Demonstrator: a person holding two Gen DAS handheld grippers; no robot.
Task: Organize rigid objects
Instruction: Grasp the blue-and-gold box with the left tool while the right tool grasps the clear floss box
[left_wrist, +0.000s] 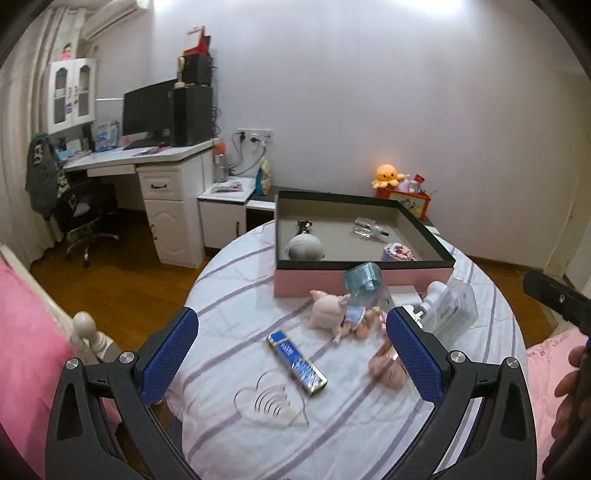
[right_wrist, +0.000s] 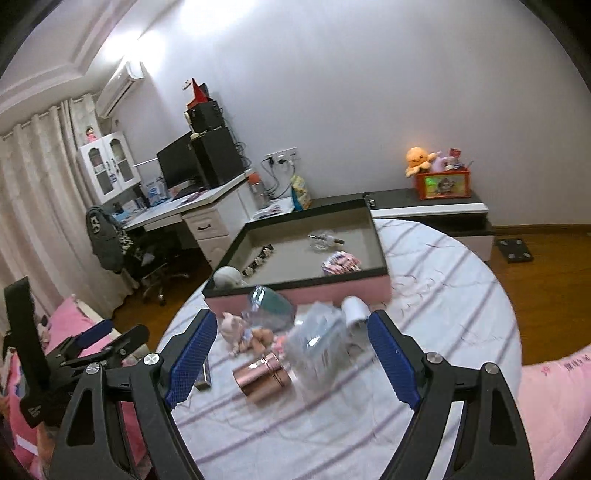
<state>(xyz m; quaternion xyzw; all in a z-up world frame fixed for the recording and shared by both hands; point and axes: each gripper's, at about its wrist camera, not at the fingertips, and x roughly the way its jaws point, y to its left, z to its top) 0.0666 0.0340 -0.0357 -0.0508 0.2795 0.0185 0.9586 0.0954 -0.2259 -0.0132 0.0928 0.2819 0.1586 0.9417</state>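
A round cloth-covered surface (left_wrist: 229, 424) carries a pink-sided tray (left_wrist: 369, 282) at 12 o'clock, already holding a grey ball (left_wrist: 304, 248), a clear bottle (left_wrist: 367, 228) and a patterned piece (left_wrist: 398, 252). Still loose in front: a clear packet (right_wrist: 317, 343), a rose-gold canister (right_wrist: 262, 376), a blue box (left_wrist: 297, 363) and dolls (left_wrist: 340, 314). Both the left hand-held gripper (left_wrist: 291, 354) and the right hand-held gripper (right_wrist: 291, 354) hover wide and empty; the job looks partly done.
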